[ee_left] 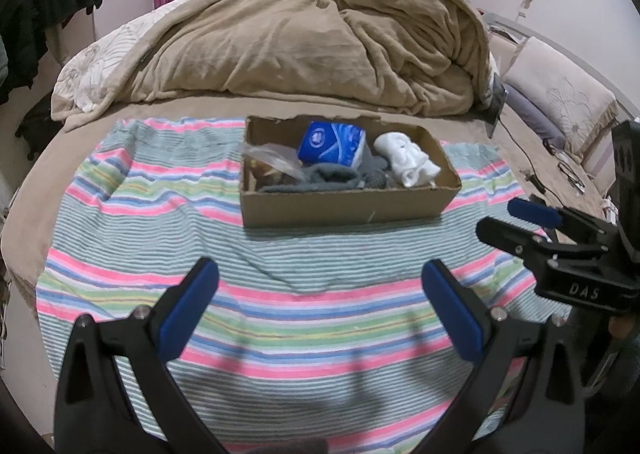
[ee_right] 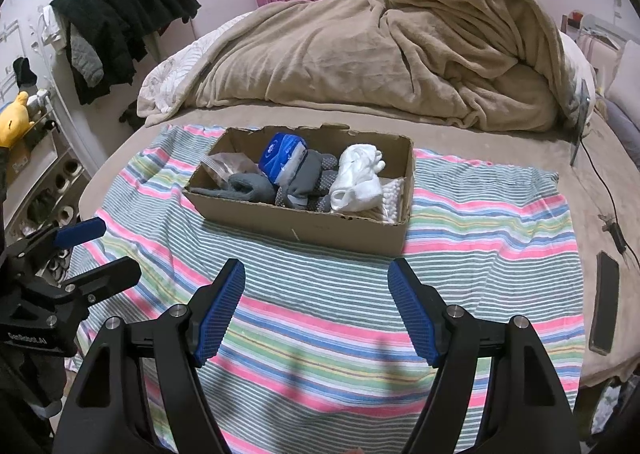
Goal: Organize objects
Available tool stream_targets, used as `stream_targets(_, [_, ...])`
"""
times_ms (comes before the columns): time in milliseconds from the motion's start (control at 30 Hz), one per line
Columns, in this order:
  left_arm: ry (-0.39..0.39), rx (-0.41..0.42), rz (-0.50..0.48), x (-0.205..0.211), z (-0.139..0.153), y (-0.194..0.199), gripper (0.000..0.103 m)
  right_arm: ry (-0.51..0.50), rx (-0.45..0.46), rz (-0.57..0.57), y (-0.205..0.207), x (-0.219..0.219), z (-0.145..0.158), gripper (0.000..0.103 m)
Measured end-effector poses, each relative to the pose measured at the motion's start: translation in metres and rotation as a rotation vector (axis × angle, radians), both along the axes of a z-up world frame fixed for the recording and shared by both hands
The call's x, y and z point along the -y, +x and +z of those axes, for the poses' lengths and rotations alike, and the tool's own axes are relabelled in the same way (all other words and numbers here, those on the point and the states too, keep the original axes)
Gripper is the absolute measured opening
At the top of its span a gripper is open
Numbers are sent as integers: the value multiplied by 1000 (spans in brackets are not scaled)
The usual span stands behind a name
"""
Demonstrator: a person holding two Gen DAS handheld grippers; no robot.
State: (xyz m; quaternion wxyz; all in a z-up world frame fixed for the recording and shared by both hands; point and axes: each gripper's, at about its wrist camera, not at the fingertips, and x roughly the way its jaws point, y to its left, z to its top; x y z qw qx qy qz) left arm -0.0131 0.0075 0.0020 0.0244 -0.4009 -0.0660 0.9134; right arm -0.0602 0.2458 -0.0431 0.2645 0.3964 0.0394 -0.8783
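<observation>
A cardboard box [ee_left: 344,207] [ee_right: 304,225] stands on a striped towel [ee_left: 160,213] [ee_right: 480,221] on the bed. In it lie a blue tissue pack [ee_left: 332,143] [ee_right: 280,157], grey socks [ee_left: 320,177] [ee_right: 308,181], white socks [ee_left: 404,157] [ee_right: 358,177] and a clear plastic bag [ee_left: 272,161] [ee_right: 224,165]. My left gripper [ee_left: 320,278] [ee_right: 100,250] is open and empty, above the towel in front of the box. My right gripper [ee_right: 318,278] [ee_left: 508,219] is open and empty, to the right of the left one.
A heaped tan blanket [ee_left: 320,37] [ee_right: 400,53] lies behind the box. A black phone [ee_right: 604,302] and a cable [ee_right: 608,197] lie on the bed at the right. Pillows [ee_left: 560,93] are at far right. Dark clothes [ee_right: 120,21] hang at the left.
</observation>
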Motion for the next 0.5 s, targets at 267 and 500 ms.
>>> stream_targets(267, [-1,-5,10,5,0,-1,102,3,1,1,-2,0,0,77])
stream_targets(500, [1,0,16,8,0,-4,102,4,1,1,-2,1,0,77])
